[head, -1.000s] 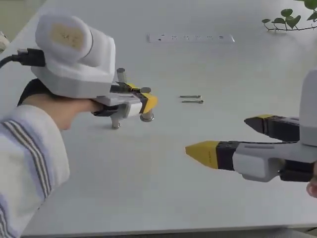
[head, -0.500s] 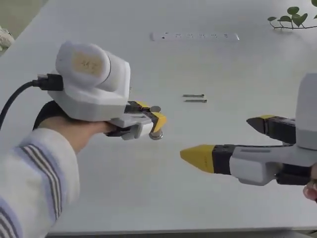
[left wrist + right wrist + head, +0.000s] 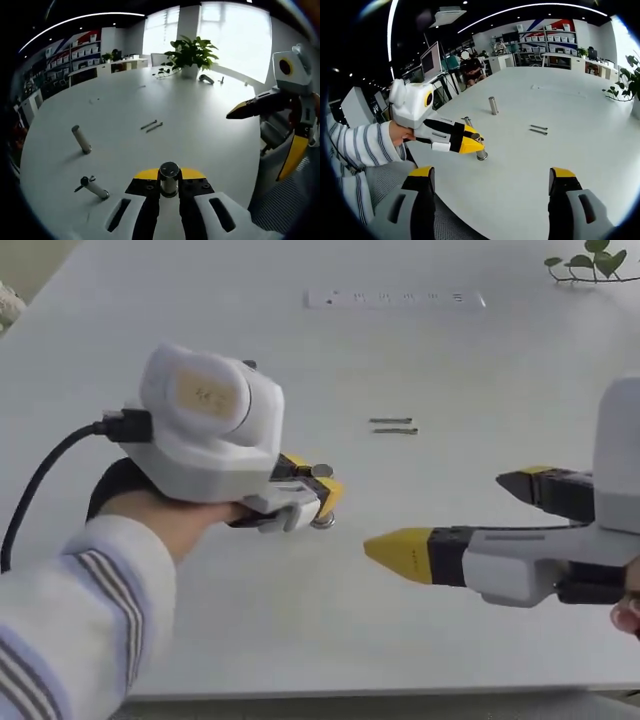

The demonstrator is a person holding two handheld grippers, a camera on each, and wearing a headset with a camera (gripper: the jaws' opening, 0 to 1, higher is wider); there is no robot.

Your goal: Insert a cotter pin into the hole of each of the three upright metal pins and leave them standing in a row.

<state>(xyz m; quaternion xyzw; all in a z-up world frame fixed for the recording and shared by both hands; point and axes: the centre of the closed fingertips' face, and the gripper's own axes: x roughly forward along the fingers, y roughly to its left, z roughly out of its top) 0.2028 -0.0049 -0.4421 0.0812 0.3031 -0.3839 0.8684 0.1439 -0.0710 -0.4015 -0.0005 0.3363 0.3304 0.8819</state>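
Note:
My left gripper is shut on an upright metal pin, held just above or on the white table; its round top shows between the jaws. Behind it a plain upright pin stands, and another pin has a cotter pin through it. Two loose cotter pins lie side by side mid-table, also in the right gripper view. My right gripper hovers open and empty to the right of the held pin, level with it.
A white power strip lies at the table's far side, with plant leaves at the far right corner. A black cable trails from the left gripper. The table's near edge runs just below the grippers.
My left gripper has carried the metal pin to the right and toward the near edge, away from the other two pins. The right gripper has stayed open and nearly still.

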